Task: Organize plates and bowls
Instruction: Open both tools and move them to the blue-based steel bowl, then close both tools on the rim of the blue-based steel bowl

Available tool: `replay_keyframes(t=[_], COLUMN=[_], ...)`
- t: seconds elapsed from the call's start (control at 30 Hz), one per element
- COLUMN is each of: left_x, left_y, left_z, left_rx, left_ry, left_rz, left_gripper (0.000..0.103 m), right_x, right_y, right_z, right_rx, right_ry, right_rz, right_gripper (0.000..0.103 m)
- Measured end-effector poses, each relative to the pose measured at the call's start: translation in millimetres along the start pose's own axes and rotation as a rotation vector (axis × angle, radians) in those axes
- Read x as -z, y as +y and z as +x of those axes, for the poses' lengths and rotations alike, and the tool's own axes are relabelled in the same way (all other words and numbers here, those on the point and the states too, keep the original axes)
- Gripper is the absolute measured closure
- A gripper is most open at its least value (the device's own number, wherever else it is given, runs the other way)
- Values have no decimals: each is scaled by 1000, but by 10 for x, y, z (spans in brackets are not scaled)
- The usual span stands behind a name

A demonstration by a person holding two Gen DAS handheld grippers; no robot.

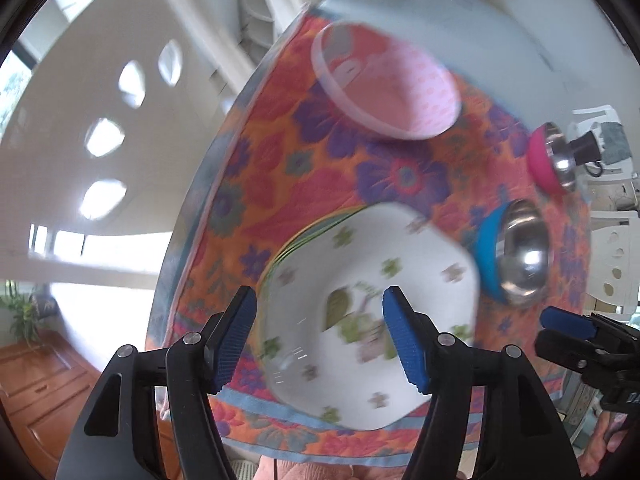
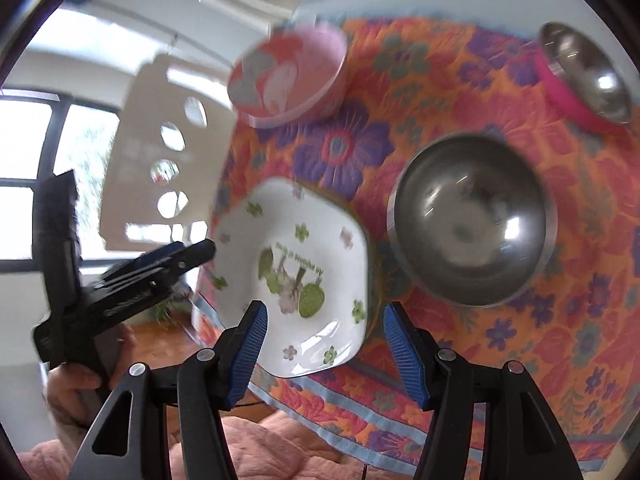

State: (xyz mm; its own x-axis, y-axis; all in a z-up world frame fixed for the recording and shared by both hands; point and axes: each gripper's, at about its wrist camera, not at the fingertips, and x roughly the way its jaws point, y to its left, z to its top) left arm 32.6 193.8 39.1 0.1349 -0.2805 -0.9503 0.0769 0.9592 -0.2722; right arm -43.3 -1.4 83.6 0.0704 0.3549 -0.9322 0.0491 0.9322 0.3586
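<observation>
Plate lies flat on cloth, fingers clear

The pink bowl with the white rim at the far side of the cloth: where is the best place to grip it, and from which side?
Probably grip the pink bowl at its thin rim, coming from above, one finger inside and one outside the wall. It stands upright with its mouth open. Its near edge looks free: bare flowered cloth lies between it and the white plate. The steel bowl stands clear of it.

Bare cloth seems free; steel bowl crowds white plate.
</observation>
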Motion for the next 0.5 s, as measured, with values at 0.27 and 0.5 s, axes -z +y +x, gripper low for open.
replay_keyframes(t=[0.27,0.5], left_x=[-275,-295], left_y=[-819,-1341], left_z=[-69,409], left_rx=[2,-74], left_ry=[-47,55], left_rz=[75,171], left_gripper=[30,30], right_x=[-212,-289], right_y=[-547,-1111], right_z=[-389,-259], right_rx=[-2,-57], right_ry=[-56,-54], right_rz=[45,156], right_gripper=[31,31])
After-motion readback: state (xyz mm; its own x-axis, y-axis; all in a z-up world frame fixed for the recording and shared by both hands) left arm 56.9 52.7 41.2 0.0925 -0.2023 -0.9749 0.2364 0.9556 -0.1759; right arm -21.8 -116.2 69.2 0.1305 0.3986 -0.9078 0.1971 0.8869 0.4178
